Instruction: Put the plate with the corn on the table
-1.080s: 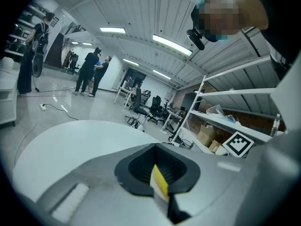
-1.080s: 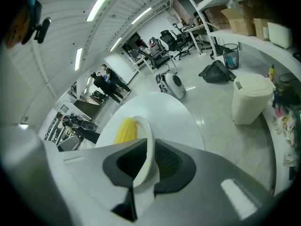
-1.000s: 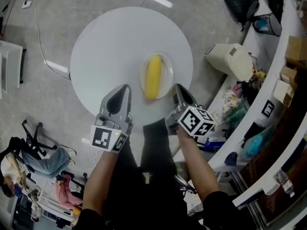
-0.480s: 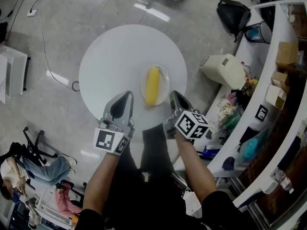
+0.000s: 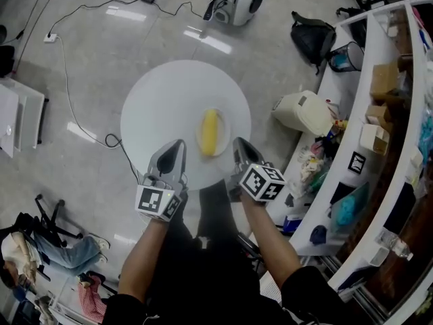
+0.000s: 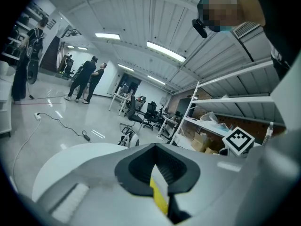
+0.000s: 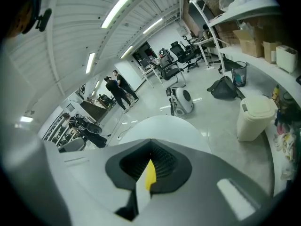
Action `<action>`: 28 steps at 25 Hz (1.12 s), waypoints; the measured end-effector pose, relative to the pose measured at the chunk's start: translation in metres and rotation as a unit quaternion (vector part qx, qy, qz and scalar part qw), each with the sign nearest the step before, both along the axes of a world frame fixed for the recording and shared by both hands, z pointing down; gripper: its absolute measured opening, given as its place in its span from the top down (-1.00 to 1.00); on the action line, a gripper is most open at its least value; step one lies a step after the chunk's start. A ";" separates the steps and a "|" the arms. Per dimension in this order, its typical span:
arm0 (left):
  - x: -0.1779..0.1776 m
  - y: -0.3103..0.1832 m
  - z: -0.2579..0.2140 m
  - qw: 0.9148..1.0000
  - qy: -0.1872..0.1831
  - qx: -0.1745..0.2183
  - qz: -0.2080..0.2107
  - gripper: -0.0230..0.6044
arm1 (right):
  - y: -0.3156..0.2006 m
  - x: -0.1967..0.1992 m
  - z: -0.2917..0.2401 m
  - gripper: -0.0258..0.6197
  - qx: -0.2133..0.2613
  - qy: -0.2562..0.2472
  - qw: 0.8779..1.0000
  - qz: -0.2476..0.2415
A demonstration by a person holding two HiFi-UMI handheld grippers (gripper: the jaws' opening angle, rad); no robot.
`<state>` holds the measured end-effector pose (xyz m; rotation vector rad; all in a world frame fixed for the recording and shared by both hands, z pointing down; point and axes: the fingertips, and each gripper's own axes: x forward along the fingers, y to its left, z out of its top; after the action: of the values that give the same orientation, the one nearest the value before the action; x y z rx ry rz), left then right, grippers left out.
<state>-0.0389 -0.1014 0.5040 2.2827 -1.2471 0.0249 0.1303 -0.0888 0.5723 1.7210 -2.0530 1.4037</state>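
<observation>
The yellow corn cob point(image 5: 209, 132) lies on a clear plate point(image 5: 225, 131), which rests right of centre on the round white table point(image 5: 162, 107). My left gripper point(image 5: 176, 146) hovers over the table's near edge, left of the plate and apart from it, jaws shut and empty. My right gripper point(image 5: 237, 145) is at the near edge just right of the plate, also shut and holding nothing. In the left gripper view point(image 6: 157, 166) and the right gripper view point(image 7: 150, 161), only a thin slit between the jaws shows a sliver of yellow corn point(image 7: 149, 175).
A white lidded bin point(image 5: 302, 114) stands right of the table. Beyond it runs a curved counter point(image 5: 352, 80) with boxes and clutter. A black bag point(image 5: 312, 36), a small white machine point(image 5: 237, 2) and a cable point(image 5: 67, 59) lie on the floor. People point(image 6: 89, 79) stand far off.
The table and plate now look smaller and farther away. Both grippers have drawn back from beside the plate toward the table's near edge, still shut.
</observation>
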 end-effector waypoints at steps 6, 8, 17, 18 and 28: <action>0.000 0.013 -0.040 1.000 0.007 0.018 0.010 0.92 | 0.002 -0.003 -0.045 0.89 0.030 -0.001 1.000 0.009; -0.001 0.017 -0.055 1.000 0.013 0.025 0.012 0.92 | 0.002 -0.007 -0.062 0.89 0.043 0.000 0.999 0.009; 0.003 0.035 -0.104 0.997 0.012 0.058 0.047 0.92 | 0.011 -0.021 -0.128 0.89 0.097 0.012 0.995 0.001; 0.003 0.036 -0.110 0.997 0.014 0.061 0.047 0.92 | 0.013 -0.022 -0.133 0.89 0.101 0.013 0.995 0.000; 0.004 0.046 -0.147 0.995 0.022 0.089 0.045 0.92 | 0.032 -0.036 -0.171 0.89 0.152 0.015 0.988 -0.017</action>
<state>-0.0354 -0.0557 0.3569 2.4761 -1.1647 -0.1070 0.0944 -0.0569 0.4017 1.7889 -2.3687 1.0922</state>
